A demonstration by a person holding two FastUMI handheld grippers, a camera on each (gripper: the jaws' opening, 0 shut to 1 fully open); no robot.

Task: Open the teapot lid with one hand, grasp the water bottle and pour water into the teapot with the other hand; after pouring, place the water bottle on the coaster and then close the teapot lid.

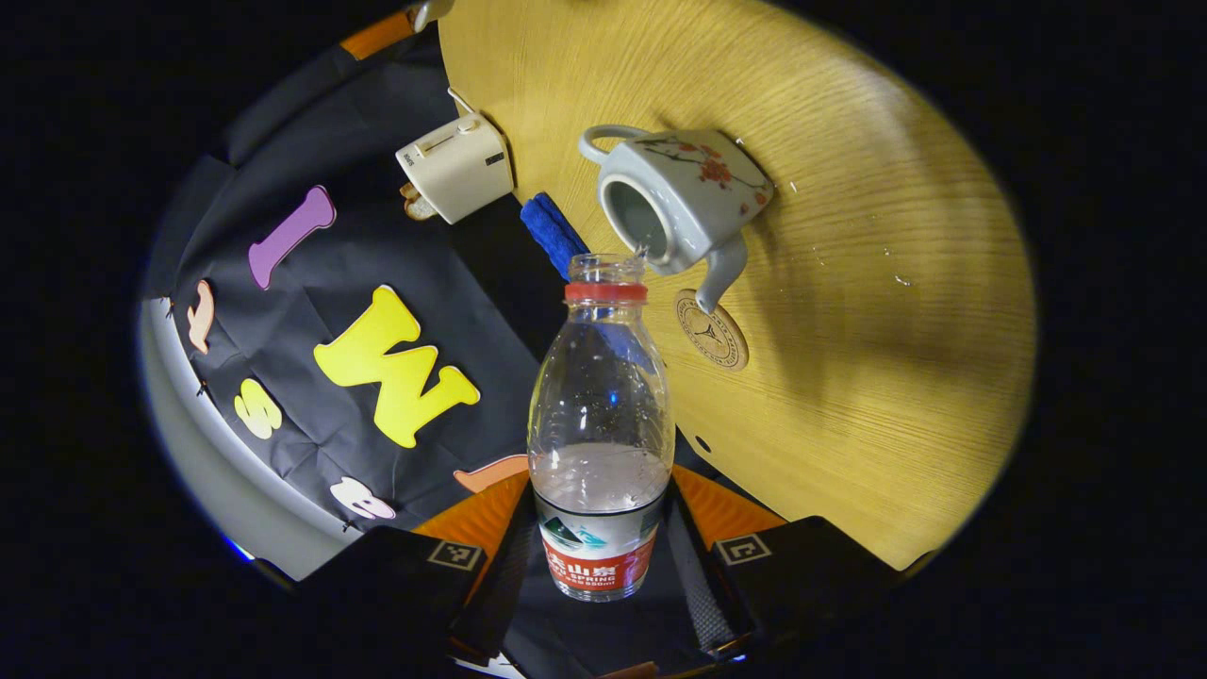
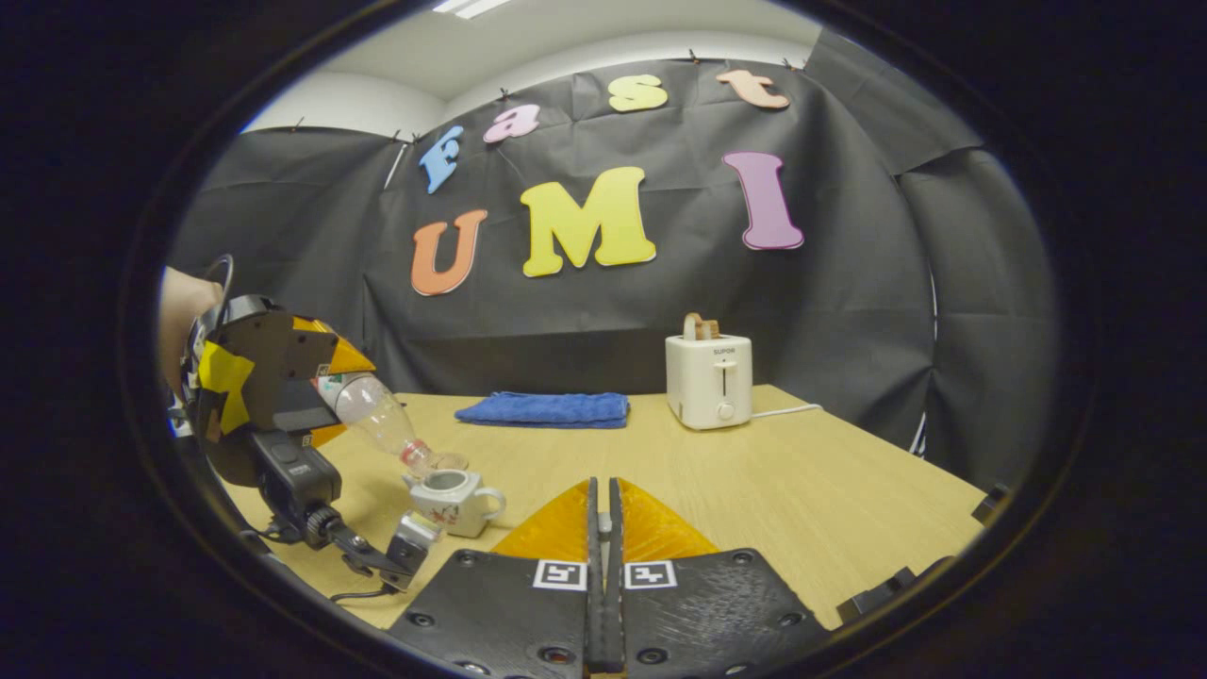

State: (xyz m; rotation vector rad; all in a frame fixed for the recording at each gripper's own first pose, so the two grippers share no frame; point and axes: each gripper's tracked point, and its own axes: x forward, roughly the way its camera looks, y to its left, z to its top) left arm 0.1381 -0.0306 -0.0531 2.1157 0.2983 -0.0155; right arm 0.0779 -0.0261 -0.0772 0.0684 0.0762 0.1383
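My left gripper (image 1: 601, 566) pinches the bottle (image 1: 601, 424), tilted with its mouth just over the open teapot (image 1: 674, 203) on the counter (image 1: 877, 330). The coaster (image 1: 712, 330) lies beside the spout, nearer me. My right gripper (image 2: 601, 538) is pressed together.

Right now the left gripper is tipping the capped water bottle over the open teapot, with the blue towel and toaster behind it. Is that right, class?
One detail is wrong: the water bottle has no cap; the left gripper view shows its mouth open above the red ring. The rest stands: the left gripper tips it over the open teapot, with the blue towel and toaster behind.
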